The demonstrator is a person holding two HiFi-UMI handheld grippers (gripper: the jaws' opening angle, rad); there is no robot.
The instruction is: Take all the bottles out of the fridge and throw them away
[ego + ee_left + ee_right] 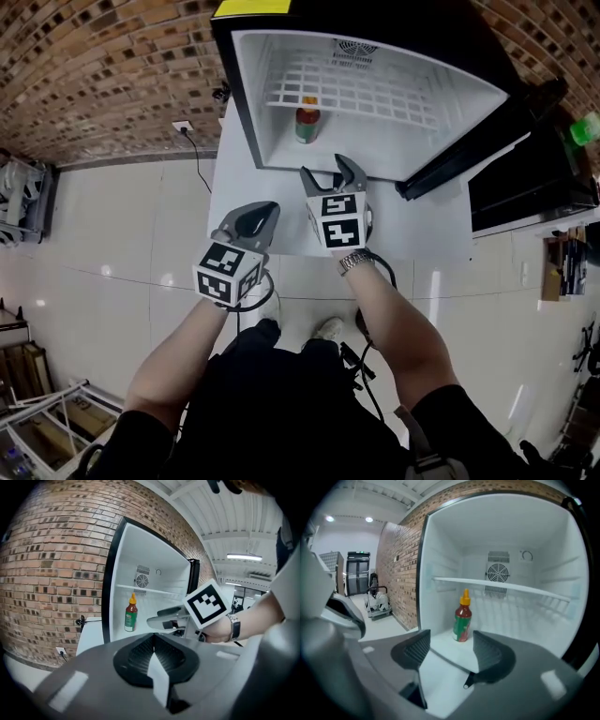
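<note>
Bottle (307,125) (red, probably sauce) upright in fridge (258,103); right gripper (329,171) spread, empty, short of it; left gripper (267,208) closed, empty.

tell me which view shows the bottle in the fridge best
The right gripper view: the bottle stands upright near the middle, with orange cap and green label, beyond the open jaws of the right gripper. The left gripper view shows it smaller, to the left. The head view sees it from above, foreshortened.
</note>
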